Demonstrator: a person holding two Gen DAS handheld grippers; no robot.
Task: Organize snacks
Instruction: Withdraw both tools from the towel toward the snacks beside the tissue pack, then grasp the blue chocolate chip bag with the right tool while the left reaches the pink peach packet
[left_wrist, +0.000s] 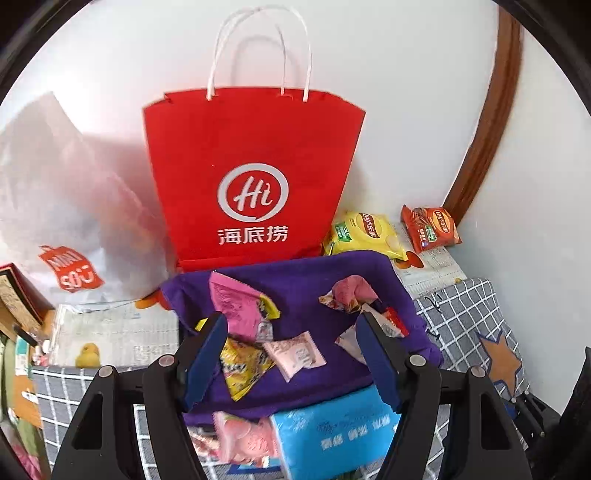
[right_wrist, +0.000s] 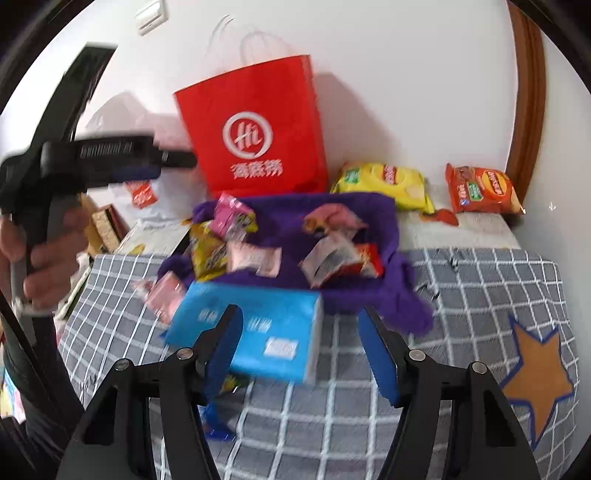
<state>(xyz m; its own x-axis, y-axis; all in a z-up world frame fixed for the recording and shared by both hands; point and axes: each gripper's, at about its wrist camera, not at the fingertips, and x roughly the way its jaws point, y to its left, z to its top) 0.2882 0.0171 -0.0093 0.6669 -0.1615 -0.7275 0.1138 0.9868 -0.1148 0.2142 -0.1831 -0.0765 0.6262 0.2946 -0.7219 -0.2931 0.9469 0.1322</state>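
Observation:
Several small snack packets lie on a purple cloth (left_wrist: 295, 291), among them a pink packet (left_wrist: 236, 302), a yellow packet (left_wrist: 240, 365) and a pale pink sachet (left_wrist: 295, 354). A red paper bag (left_wrist: 251, 173) stands upright behind the cloth, against the wall. My left gripper (left_wrist: 291, 321) is open and empty, hovering over the packets. My right gripper (right_wrist: 299, 317) is open and empty, above a blue tissue pack (right_wrist: 258, 328) in front of the cloth (right_wrist: 354, 295). The left gripper also shows in the right wrist view (right_wrist: 177, 158), at the left and blurred.
A yellow chip bag (left_wrist: 365, 232) and an orange chip bag (left_wrist: 430, 227) lie by the wall at the right. A white plastic bag (left_wrist: 66, 206) sits left of the red bag. A grey checked cover (right_wrist: 461, 288) with an orange star (right_wrist: 539, 380) spreads over the surface.

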